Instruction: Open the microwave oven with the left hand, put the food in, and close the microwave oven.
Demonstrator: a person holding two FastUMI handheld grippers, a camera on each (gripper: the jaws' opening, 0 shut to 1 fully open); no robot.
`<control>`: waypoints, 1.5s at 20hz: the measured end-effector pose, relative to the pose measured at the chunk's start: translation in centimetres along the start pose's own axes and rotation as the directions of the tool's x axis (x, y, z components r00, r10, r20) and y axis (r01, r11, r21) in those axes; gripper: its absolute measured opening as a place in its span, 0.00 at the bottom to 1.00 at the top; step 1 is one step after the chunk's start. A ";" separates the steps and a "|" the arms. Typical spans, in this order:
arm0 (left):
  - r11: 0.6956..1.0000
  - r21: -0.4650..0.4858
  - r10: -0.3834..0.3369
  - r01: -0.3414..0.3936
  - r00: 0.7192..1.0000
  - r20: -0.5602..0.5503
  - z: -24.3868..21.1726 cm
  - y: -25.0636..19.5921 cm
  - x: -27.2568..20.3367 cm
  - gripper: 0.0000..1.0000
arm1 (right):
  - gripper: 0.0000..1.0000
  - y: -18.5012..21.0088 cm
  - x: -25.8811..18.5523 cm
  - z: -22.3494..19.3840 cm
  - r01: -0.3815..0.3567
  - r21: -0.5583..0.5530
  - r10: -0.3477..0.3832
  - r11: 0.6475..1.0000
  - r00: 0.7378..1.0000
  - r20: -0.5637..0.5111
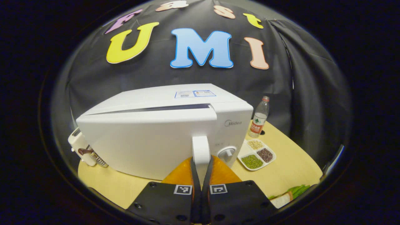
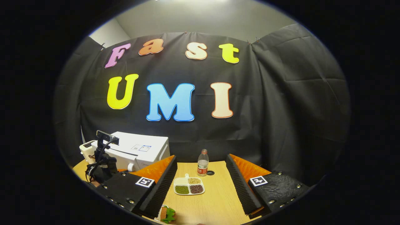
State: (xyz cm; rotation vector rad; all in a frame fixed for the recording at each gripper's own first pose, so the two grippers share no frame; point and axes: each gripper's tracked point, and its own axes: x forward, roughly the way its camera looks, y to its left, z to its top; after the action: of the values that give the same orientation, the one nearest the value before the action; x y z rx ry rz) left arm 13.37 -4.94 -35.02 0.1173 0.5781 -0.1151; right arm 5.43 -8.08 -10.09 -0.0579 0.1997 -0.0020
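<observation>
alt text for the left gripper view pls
The left gripper is closed on the white handle of a white microwave oven, whose door is slightly ajar. To its right on the wooden table sit a divided dish of beans and a water bottle.

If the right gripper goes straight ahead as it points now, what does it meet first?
Probably the divided tray of beans on the table, centred ahead of the open right gripper; the water bottle stands behind it. Depth is uncertain.
</observation>
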 end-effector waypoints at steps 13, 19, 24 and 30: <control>0.997 -0.003 -0.074 0.074 0.995 -0.063 -6.4 4.6 -13.7 0.06 | 0.95 8.2 -3.4 1.4 -0.120 0.002 0.120 0.993 0.992 0.038; 0.996 0.028 -0.085 0.087 0.992 -0.090 -9.3 9.7 -19.7 0.06 | 0.95 12.0 -6.2 0.9 -0.144 -0.001 0.144 0.990 0.989 0.036; 0.999 0.027 -0.033 0.036 0.994 -0.102 -11.5 15.2 -23.5 0.06 | 0.95 14.7 -8.2 0.4 -0.153 -0.008 0.153 0.988 0.988 0.032; 0.999 0.018 0.038 -0.036 0.993 -0.109 -13.6 23.3 -27.1 0.06 | 0.95 17.2 -9.1 -0.4 -0.166 -0.022 0.167 0.986 0.986 0.014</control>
State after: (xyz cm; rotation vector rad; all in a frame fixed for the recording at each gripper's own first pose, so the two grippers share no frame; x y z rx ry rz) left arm -13.23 22.05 -29.61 0.1508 0.6838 -0.0774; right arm -3.66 9.19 -9.70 -0.0621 0.1887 0.1672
